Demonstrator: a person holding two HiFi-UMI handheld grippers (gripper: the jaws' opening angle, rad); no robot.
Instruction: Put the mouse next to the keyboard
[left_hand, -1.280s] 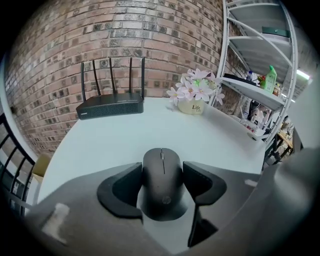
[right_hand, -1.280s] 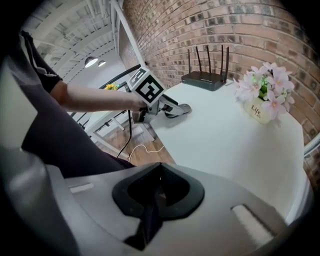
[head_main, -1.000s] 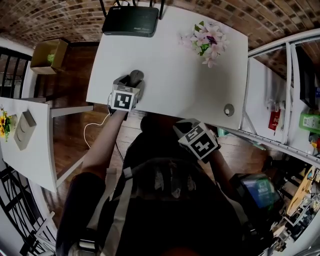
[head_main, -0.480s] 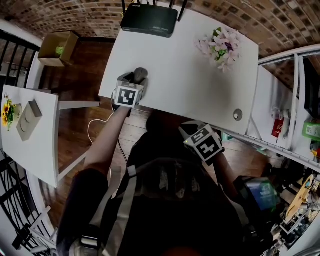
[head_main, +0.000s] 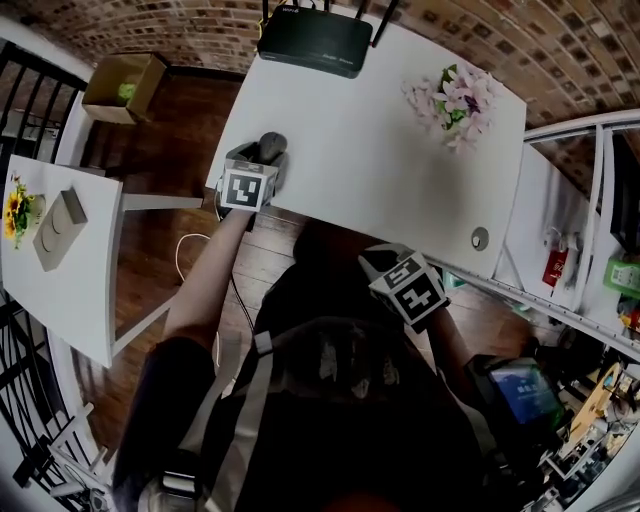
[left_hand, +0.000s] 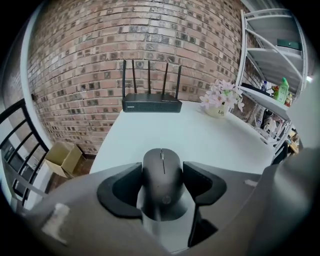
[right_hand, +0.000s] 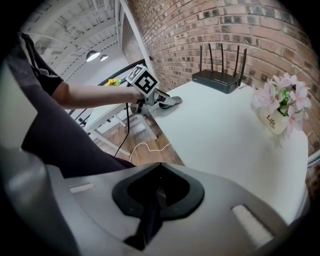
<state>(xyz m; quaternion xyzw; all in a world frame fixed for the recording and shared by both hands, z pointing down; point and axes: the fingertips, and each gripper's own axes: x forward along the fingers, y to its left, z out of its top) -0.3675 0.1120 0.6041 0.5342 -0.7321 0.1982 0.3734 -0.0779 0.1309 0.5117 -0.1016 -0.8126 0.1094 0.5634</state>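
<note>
Since one second ago, the left claw (head_main: 262, 160) has hardly shifted: it is still holding the mouse (left_hand: 162, 172) over the near left corner of the tabletop (left_hand: 210, 142), and the right claw (right_hand: 155, 192) is still hanging low in front of the person's torso, short of the tabletop's near edge.

1. Right claw: the jaws are pressing together with nothing between them.
2. Left claw: the jaws are clamping the mouse from both sides. The two dark pads are bearing on its flanks at mid-length.
3. Mouse: it is sitting centred between the jaws, scroll wheel up. Its front half is projecting past the jaw tips toward the far edge; its rear is lying back inside the claw. Whether its underside is touching the tabletop cannot be determined.
4. Far right of the tabletop: a pot of pale flowers (left_hand: 220, 102) is standing well apart from the mouse.
5. Far edge: a black router (left_hand: 151, 104) with four upright antennas is standing against the brick wall (left_hand: 150, 45).
</note>
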